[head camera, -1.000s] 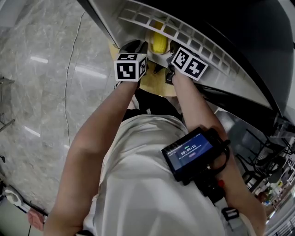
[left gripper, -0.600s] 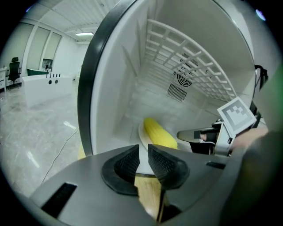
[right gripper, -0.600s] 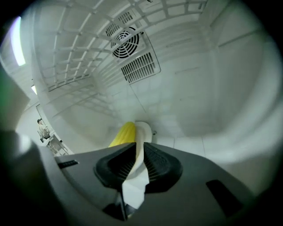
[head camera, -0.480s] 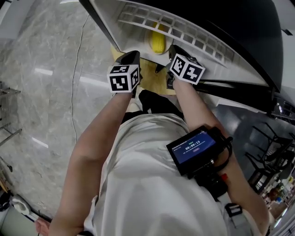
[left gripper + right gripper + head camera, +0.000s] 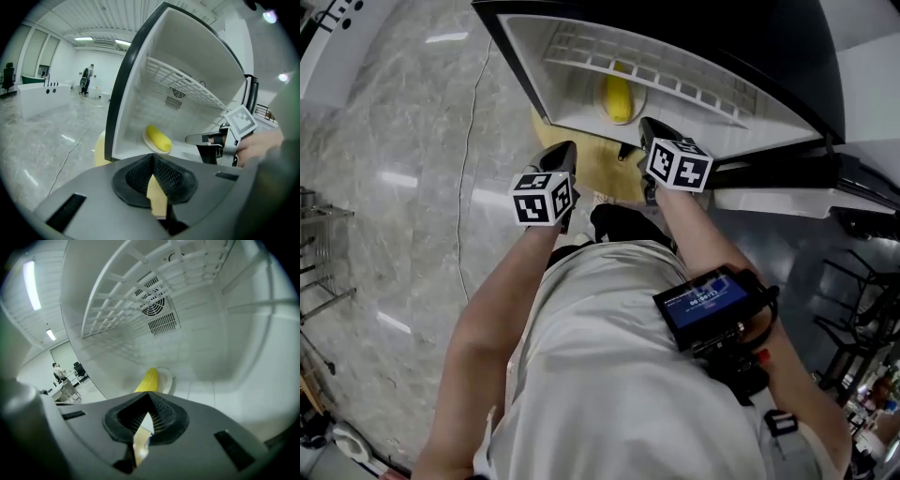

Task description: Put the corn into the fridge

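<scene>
The yellow corn (image 5: 619, 98) lies on a small white plate (image 5: 636, 98) on the floor of the open fridge (image 5: 572, 103). My left gripper (image 5: 565, 152) is outside the fridge, to the left of the opening, jaws shut and empty. My right gripper (image 5: 647, 127) is at the fridge's front edge, also shut with nothing in it. In the left gripper view the corn (image 5: 158, 138) rests on its plate (image 5: 146, 139) beyond the left gripper (image 5: 152, 158), with the right gripper (image 5: 197, 138) beside it. In the right gripper view the corn (image 5: 147, 379) lies just past the right gripper (image 5: 149, 397).
A white wire shelf (image 5: 647, 58) spans the fridge above the corn. A round yellow-topped stand (image 5: 591, 169) sits below the opening. A thin cable (image 5: 465, 187) runs over the marble floor. A fan vent (image 5: 154, 310) is on the fridge's back wall. A person (image 5: 86, 78) stands far off.
Both grippers have drawn back from the fridge, the left one farther down and left. The corn stays on its plate inside.
</scene>
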A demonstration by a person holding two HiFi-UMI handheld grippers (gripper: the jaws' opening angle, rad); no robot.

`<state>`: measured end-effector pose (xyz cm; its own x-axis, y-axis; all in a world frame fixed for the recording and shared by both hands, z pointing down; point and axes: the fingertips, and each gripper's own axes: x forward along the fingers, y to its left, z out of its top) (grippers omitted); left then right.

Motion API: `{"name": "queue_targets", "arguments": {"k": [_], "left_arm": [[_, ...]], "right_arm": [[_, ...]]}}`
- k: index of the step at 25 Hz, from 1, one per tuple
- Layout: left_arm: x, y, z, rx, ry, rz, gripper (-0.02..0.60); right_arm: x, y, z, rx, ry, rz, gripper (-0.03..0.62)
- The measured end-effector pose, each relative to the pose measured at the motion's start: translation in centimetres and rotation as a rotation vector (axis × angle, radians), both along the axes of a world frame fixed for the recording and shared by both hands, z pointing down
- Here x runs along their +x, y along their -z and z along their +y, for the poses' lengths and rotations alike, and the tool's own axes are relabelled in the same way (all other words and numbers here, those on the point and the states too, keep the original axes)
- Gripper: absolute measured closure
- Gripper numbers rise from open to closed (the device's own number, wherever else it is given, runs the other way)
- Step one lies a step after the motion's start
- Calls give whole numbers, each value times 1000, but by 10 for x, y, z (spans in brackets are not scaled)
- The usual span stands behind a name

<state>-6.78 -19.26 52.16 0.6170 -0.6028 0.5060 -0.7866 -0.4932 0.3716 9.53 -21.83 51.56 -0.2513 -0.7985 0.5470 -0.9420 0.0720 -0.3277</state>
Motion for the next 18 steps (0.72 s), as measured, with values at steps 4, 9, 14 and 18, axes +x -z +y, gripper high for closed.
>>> {"name": "queue_targets", "arguments": {"k": [4,9,14,18], "left_arm": [[-8,10,17,32,-39,-7,574],[-16,36,41,87,-68,35,574],[-25,60,66,125,-73,83,574],[-31,66,84,131,-84,92,574]], "right_arm": [[-14,10,17,25,47,-20,586],[-30,22,38,45,91,-49,586],[-41,42,58,80,133,-71,586],[-47,59,78,116,162,-105,586]]}}
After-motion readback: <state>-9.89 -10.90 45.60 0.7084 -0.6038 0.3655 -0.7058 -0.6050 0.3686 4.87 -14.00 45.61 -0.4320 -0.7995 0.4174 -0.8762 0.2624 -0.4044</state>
